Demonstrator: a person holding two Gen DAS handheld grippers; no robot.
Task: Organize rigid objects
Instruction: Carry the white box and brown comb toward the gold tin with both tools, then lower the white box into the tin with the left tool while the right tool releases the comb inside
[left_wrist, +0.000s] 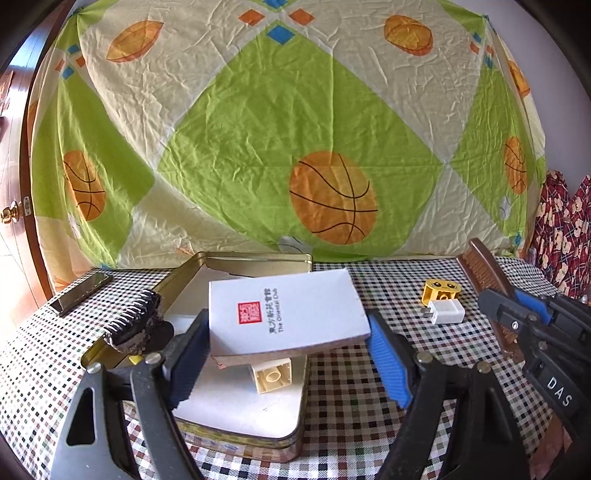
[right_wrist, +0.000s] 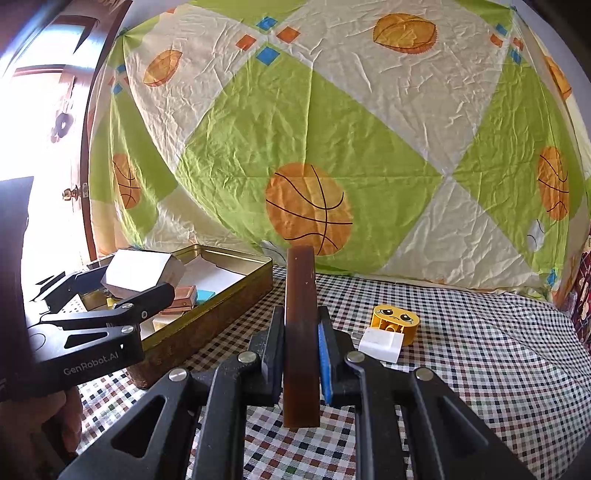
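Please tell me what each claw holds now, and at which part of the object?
The left claw holds the white booklet by its two side edges, above the tin. The right claw clamps the brown comb across its flat faces.

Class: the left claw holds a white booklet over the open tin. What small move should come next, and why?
Probably lower the white booklet slightly and open the left claw: it already hangs above the open tin, over a cream block inside.

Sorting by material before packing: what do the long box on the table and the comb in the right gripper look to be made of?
Box: thin metal tin, it seems, with a shiny gold rolled rim and rounded corners; patterned outside. Comb: dark brown, smooth and slightly glossy, held shut in the right gripper; polished wood or horn-like plastic, the look leaves it open.
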